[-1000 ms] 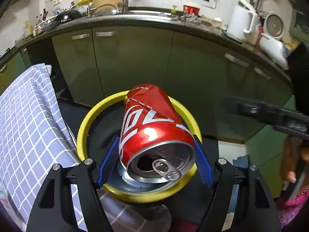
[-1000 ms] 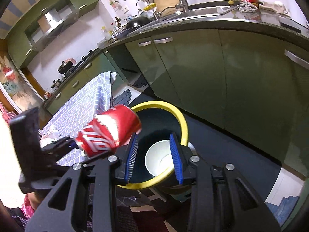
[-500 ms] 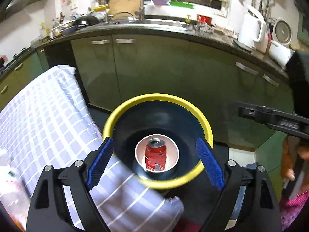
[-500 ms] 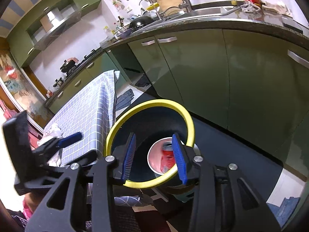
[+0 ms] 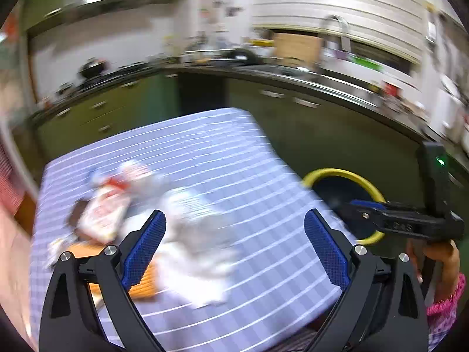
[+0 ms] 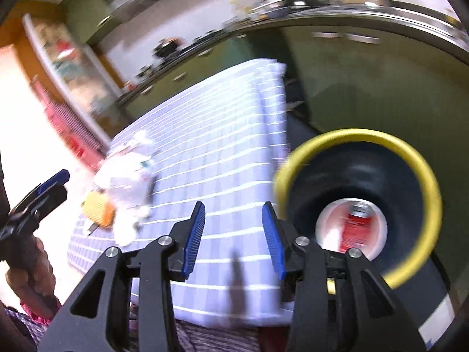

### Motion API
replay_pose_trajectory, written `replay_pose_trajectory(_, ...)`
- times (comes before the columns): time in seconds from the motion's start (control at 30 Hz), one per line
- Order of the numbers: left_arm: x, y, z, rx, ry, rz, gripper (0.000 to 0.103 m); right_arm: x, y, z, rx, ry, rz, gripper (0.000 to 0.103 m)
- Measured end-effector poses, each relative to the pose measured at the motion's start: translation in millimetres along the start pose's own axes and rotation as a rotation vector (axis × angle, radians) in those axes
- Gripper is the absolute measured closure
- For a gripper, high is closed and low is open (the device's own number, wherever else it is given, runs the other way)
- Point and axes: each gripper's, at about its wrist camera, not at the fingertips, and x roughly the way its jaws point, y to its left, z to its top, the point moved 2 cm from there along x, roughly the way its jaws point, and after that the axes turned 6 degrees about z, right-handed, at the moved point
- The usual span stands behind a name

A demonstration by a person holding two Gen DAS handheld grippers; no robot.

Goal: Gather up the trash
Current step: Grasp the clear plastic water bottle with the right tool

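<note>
Left wrist view: the left gripper [image 5: 234, 243] had just been opening and stood wide with nothing between its jaws, over crumpled white trash [image 5: 193, 234] on the checked tablecloth [image 5: 263, 176]. A good pick would centre on one wad. The red-and-white wrapper [image 5: 102, 217] print was too blurred to read

Right wrist view: the right gripper [image 6: 233, 237] was part open, empty; the red can [image 6: 356, 228] lay in the yellow-rimmed bin [image 6: 422, 164]

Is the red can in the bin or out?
In. The red can lies at the bottom of the yellow-rimmed bin, on a white bowl.
</note>
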Motion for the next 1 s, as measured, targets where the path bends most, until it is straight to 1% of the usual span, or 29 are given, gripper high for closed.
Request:
replay_pose_trajectory(0.1,-6.4,43.8,-11.2,-0.068,0.006,0.079,0.009,22.2,35.2,4.0,-0.063,0.025,0.064,0.056)
replay_pose_trajectory(0.17,-9.5,74.8,-23.2,-0.117,0.013,0.126,0.009,33.2,55.1,7.6,-0.095,0.036,0.089,0.055)
replay_pose_trajectory(0.23,-11.8,96.8,-32.0,-0.155,0.020,0.162,0.009,44.5,74.9,9.9,-0.121,0.037,0.118,0.049)
replay_pose_trajectory(0.3,-11.7,113.2,-38.4,-0.185,0.024,0.187,0.009,56.7,93.0,11.3,-0.141,0.036,0.137,0.040)
replay_pose_trajectory(0.33,-12.3,118.8,-44.4,-0.196,0.025,0.191,0.009,64.7,101.7,12.3,-0.158,0.042,0.141,0.039)
replay_pose_trajectory(0.4,-11.4,125.2,-45.8,-0.213,0.027,0.189,0.009,79.2,113.4,13.8,-0.174,0.053,0.128,0.035)
replay_pose_trajectory(0.5,-12.6,130.4,-53.0,-0.215,0.024,0.186,0.009,100.2,121.0,18.0,-0.172,0.065,0.109,0.033)
replay_pose_trajectory(0.57,-11.4,128.7,-51.9,-0.216,0.026,0.182,0.009,112.9,118.9,20.2,-0.153,0.079,0.089,0.033)
replay_pose_trajectory(0.7,-9.2,127.6,-54.4,-0.221,0.031,0.176,0.009,132.6,113.6,20.5,-0.115,0.102,0.082,0.033)
replay_pose_trajectory(0.93,-2.9,123.7,-55.5,-0.216,0.041,0.175,0.009,150.4,110.1,19.0,-0.090,0.116,0.066,0.033)
replay_pose_trajectory(0.97,-2.1,123.0,-55.3,-0.215,0.043,0.175,0.009,149.5,110.5,18.7,-0.089,0.107,0.061,0.041)
replay_pose_trajectory(1.0,-2.0,123.2,-56.0,-0.215,0.043,0.175,0.009,148.1,109.8,19.5,-0.091,0.096,0.048,0.043)
